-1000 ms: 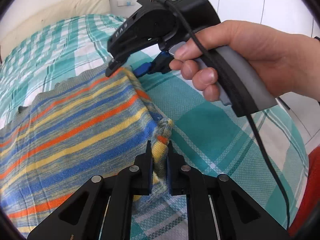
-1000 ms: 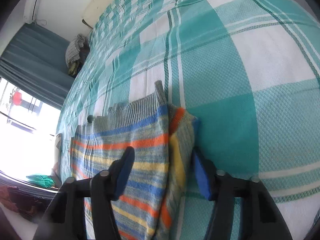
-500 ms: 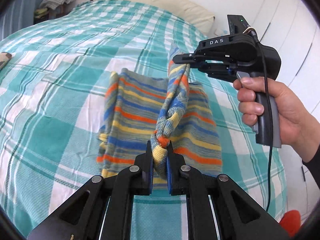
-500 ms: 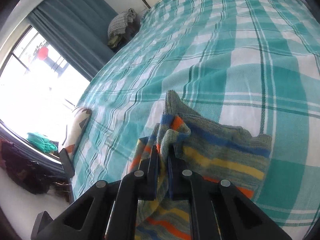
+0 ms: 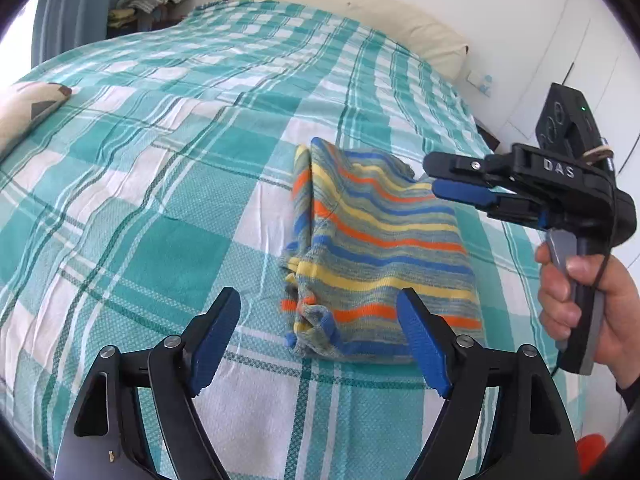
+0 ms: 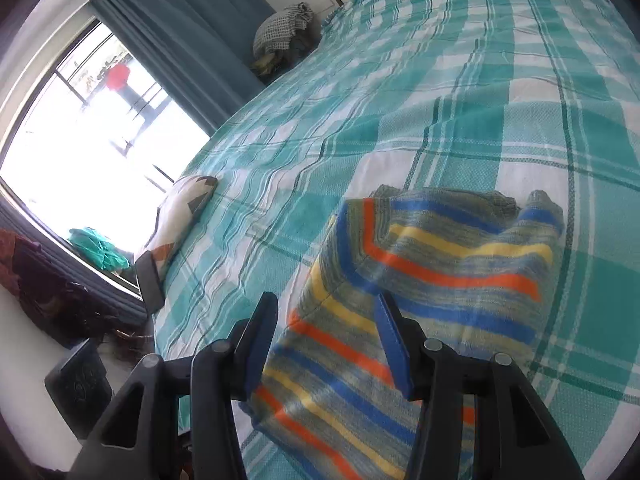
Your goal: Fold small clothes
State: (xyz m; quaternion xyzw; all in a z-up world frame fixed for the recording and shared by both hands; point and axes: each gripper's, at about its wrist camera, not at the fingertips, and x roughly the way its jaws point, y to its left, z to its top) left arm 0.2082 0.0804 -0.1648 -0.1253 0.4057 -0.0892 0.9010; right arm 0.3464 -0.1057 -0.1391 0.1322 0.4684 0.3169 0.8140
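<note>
Released striped garment (image 5: 380,248) flat between opened left tongs (image 5: 320,340)

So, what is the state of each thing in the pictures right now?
Left gripper: open, holding nothing.
Right gripper: open, above the garment, holding nothing.
Striped garment: folded over, flat on the bed, one edge bunched.
Bedspread: spread out, slightly wrinkled.
Curtain: drawn aside, window uncovered.
Patterned pillow: lying at the bed edge.
</note>
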